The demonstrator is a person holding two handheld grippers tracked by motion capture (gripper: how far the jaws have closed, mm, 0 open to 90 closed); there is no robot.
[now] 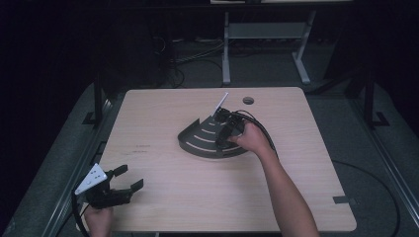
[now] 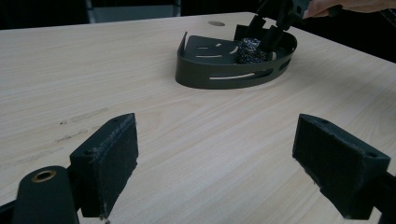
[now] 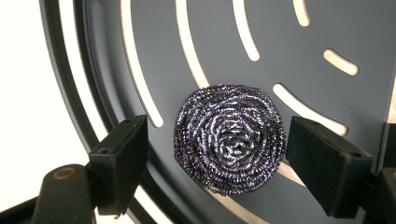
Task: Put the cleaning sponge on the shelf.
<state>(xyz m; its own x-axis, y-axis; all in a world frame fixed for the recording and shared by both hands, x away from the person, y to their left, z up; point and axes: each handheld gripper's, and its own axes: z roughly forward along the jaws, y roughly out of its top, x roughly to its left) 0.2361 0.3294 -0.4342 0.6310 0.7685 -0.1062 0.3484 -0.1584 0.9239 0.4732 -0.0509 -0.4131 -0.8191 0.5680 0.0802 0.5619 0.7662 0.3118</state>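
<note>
Left gripper (image 1: 127,178) gapes; right gripper (image 3: 215,144) straddles scourer (image 3: 229,137) in tray (image 1: 197,143).

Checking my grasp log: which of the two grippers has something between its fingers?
The right gripper: its open fingers straddle the round steel-wool scourer in the dark slotted tray. The left gripper brackets bare table.

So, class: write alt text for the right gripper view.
A round steel-wool scourer lies on the slotted floor of a dark metal caddy, between the open right gripper and its two black padded fingers, which do not touch it.
</note>
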